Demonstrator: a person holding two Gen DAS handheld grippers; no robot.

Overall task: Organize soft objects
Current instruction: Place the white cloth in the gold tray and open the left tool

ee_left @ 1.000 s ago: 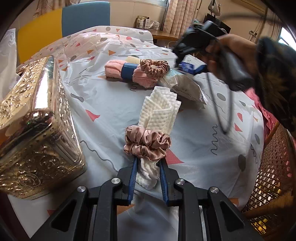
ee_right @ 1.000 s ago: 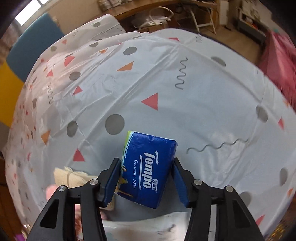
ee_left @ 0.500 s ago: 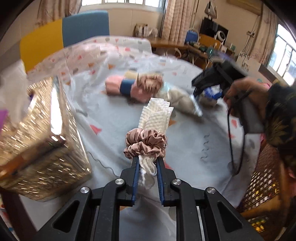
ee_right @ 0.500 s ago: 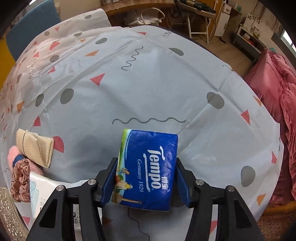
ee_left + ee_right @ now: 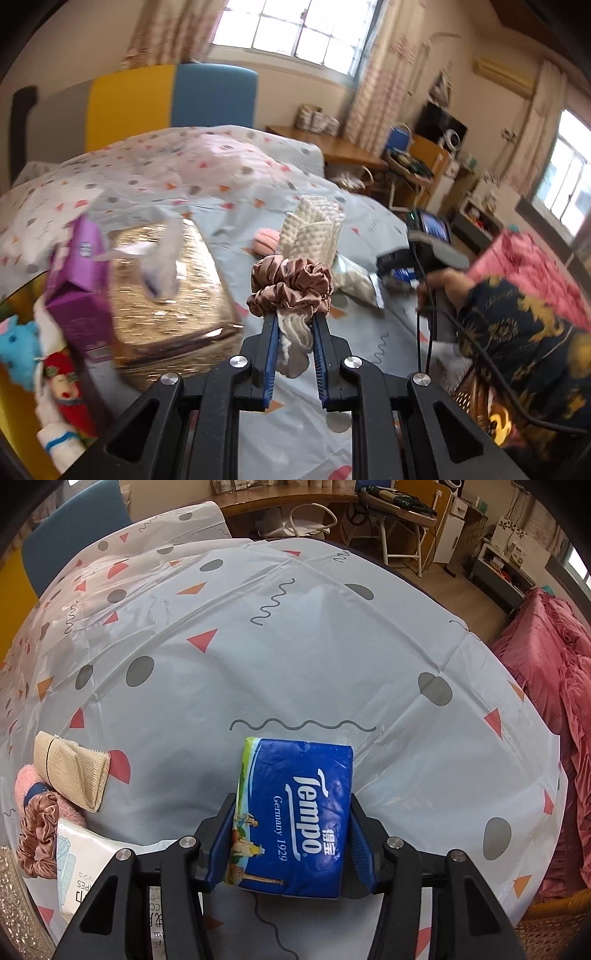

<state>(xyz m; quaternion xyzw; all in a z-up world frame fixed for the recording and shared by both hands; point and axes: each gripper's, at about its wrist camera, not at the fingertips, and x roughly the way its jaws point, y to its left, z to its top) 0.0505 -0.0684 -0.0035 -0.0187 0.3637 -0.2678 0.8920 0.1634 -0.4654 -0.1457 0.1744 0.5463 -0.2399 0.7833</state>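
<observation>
The worktop (image 5: 295, 664) wears a patterned plastic cloth, with a gold box (image 5: 166, 295) at its left. The right gripper (image 5: 291, 834) has its fingers clamped on a blue Tempo tissue pack (image 5: 295, 812) just above the cloth. The left gripper (image 5: 293, 332) pinches a cream waffle cloth (image 5: 314, 232), bound by a brown scrunchie (image 5: 291, 284), raised off the worktop.

A cream waffle-knit cloth (image 5: 314, 229) cinched by a brown satin scrunchie (image 5: 290, 286) stands upright; a blue Tempo tissue pack (image 5: 291, 819) lies flat at six o'clock.

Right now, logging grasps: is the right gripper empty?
No, the right gripper is shut on a blue Tempo tissue pack held between its fingers.
</observation>
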